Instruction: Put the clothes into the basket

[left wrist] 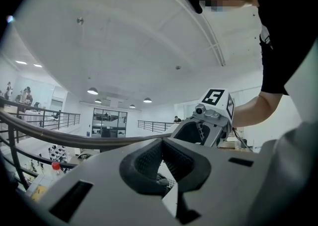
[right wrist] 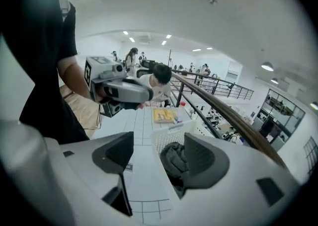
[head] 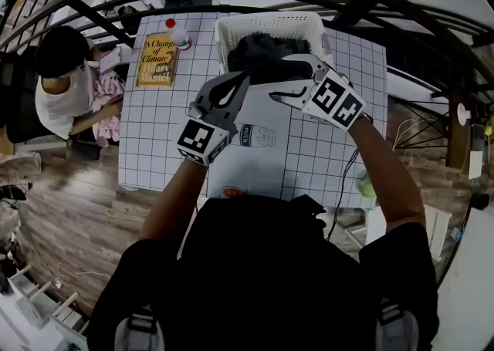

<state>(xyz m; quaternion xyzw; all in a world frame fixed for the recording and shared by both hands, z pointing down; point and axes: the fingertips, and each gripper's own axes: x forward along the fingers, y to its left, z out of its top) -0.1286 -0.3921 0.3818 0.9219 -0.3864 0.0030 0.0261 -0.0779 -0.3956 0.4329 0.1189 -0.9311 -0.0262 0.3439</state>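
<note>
Dark grey clothes [head: 258, 52] in white perforated plastic basket [head: 309, 27], far edge of white gridded table [head: 154, 126]. Left gripper [left wrist: 163, 163] jaws together, empty; right gripper [right wrist: 159, 155] jaws apart, empty.

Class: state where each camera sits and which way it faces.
Head view: on the head, steeply down at table, basket; torso, arms, left gripper, right gripper.
Left gripper view: on it, level over railing; shut jaws, right gripper.
Right gripper view: on it, tilted down at basket; open jaws, left gripper.
Shared by head and right gripper views: clothes in basket.
</note>
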